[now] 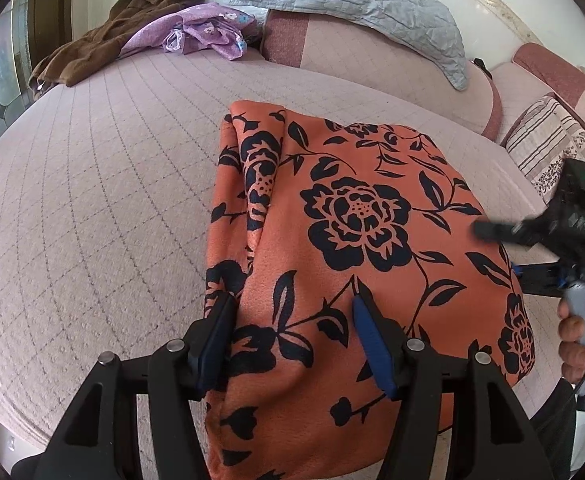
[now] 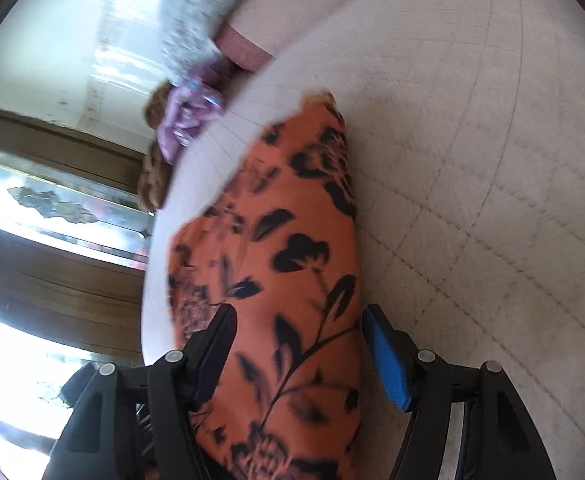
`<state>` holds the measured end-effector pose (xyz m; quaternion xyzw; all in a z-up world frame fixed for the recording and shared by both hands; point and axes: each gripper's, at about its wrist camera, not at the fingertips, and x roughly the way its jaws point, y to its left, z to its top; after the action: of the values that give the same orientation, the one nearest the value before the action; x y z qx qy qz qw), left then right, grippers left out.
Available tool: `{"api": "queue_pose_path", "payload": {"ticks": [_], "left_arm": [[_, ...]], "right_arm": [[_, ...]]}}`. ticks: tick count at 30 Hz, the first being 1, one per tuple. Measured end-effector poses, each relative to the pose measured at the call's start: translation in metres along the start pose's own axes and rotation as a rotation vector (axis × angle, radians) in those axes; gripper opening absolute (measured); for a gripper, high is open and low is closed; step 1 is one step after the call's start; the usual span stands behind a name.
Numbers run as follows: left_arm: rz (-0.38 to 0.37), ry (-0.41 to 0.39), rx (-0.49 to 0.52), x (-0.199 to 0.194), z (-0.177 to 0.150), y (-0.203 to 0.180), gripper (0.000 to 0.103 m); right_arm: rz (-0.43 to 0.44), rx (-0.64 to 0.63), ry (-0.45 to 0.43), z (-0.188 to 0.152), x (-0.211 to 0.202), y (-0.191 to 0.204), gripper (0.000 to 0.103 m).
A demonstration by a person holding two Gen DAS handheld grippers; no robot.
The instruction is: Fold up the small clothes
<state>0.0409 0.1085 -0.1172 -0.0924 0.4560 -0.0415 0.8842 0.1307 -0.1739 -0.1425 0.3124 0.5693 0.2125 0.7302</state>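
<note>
A: Left view: left tongs point(image 1: 292, 308) spread partway, nothing pinched, straddling the near end of the orange black-flowered cloth garment point(image 1: 356, 216) on the pink quilted bed point(image 1: 104, 184). Looks mid-fold.

B: Right view, blurry: right tongs point(image 2: 296, 320) also parted, garment's folded edge between them, unpressed. Next, I'd say, each must nip an edge, then carry it over.

The right gripper point(image 2: 296, 316) stands with fingers apart over the orange flowered cloth point(image 2: 292, 264), which runs ahead between them on the quilted bed point(image 2: 472, 140); purple fabric point(image 2: 184, 116) lies far ahead-left.
</note>
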Motion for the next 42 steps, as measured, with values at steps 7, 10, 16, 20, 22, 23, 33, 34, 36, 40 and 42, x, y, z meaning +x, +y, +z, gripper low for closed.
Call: {"api": "queue_pose_path", "payload": {"ticks": [7, 10, 16, 20, 22, 23, 33, 34, 36, 40, 42], "left_arm": [[-0.033, -0.037, 0.012, -0.002, -0.004, 0.005, 0.064], [-0.102, -0.084, -0.047, -0.018, -0.005, 0.012, 0.062], [-0.064, -0.036, -0.040, -0.005, -0.008, 0.015, 0.062], [-0.068, -0.036, -0.041, -0.007, -0.009, 0.014, 0.062], [-0.069, -0.035, -0.042, -0.008, -0.011, 0.015, 0.062], [-0.068, -0.035, -0.041, -0.007, -0.011, 0.014, 0.062], [-0.244, -0.091, -0.252, -0.031, -0.011, 0.045, 0.059], [-0.250, -0.093, -0.265, -0.035, -0.015, 0.046, 0.059], [-0.200, -0.010, -0.273, -0.027, -0.023, 0.048, 0.049], [-0.199, 0.066, -0.353, -0.017, -0.029, 0.061, 0.038], [-0.187, 0.058, -0.337, -0.028, -0.025, 0.059, 0.037]], "right_arm": [[-0.221, -0.221, -0.017, -0.018, 0.007, 0.036, 0.043], [-0.114, -0.129, -0.018, -0.014, 0.003, 0.020, 0.054], [0.005, 0.014, -0.083, 0.015, -0.009, 0.002, 0.072], [-0.052, 0.018, -0.006, 0.032, 0.021, 0.002, 0.043], [-0.172, -0.127, -0.064, 0.023, 0.014, 0.034, 0.039], [-0.220, -0.196, -0.093, 0.018, 0.011, 0.047, 0.039], [-0.323, -0.292, -0.200, -0.004, -0.017, 0.071, 0.050], [-0.314, -0.322, -0.231, -0.012, -0.027, 0.083, 0.050], [-0.263, -0.350, -0.251, -0.024, -0.036, 0.100, 0.050], [-0.173, -0.423, -0.110, -0.060, -0.016, 0.115, 0.054], [-0.205, -0.395, -0.006, -0.067, 0.009, 0.102, 0.055]]}}
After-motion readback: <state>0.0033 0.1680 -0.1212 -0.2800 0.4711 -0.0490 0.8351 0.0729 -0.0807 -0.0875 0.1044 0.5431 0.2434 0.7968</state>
